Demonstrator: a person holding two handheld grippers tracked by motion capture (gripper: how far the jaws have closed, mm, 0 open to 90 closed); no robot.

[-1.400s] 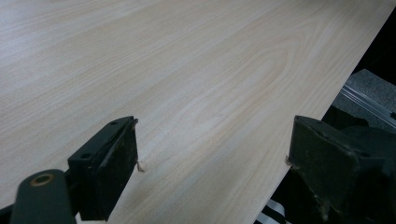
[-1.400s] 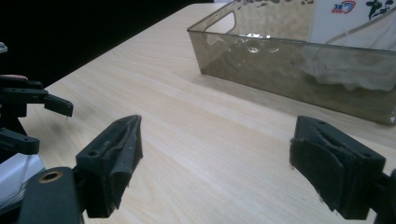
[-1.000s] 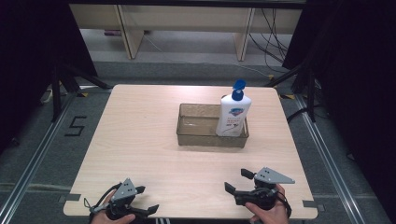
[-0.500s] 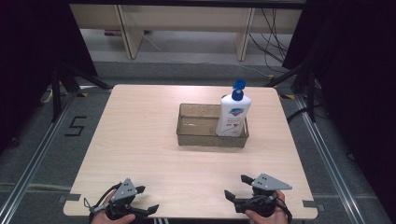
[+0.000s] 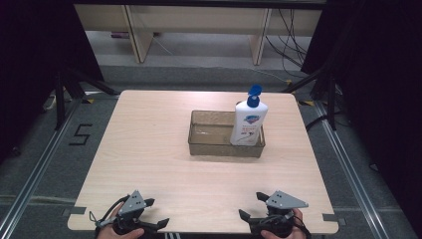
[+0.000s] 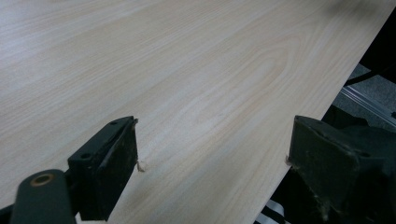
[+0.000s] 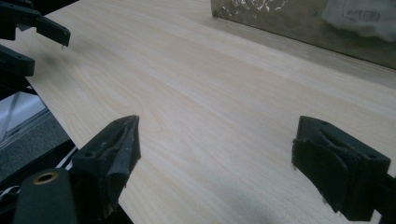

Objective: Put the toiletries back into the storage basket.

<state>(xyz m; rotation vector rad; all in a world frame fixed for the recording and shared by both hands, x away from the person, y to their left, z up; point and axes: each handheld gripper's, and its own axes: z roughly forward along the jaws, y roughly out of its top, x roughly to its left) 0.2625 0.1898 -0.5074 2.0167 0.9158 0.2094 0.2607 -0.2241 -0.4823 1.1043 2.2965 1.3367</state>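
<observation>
**benchwatcher:** Quick rundown. The white soap bottle (image 5: 248, 123) with the blue pump top stands upright in the right end of the clear tray (image 5: 209, 144), which sits a bit right of centre on the wooden table (image 5: 149, 149). The left part of the tray is bare. From the right gripper view you catch the tray's near wall (image 7: 299, 23) at the top edge, with the bottle a pale blur behind it.

**gripfan22:** And the grippers?

**benchwatcher:** Both down at the near edge of the table, well apart from the tray. The left gripper (image 5: 149, 214) is at the near left corner, jaws spread wide with nothing in them. In the left gripper view (image 6: 212, 154) there's just wood grain between the jaws, and the right one hangs past the table edge.

**gripfan22:** Right one the same?

**benchwatcher:** Pretty much. The right gripper (image 5: 253, 206) is near the near right corner, jaws wide apart and empty, grey plate on top, a hand wrapped round it from below. Its own view (image 7: 215, 154) has bare table between the jaws, and the left gripper (image 7: 28, 37) shows far off at the top left corner.
</observation>
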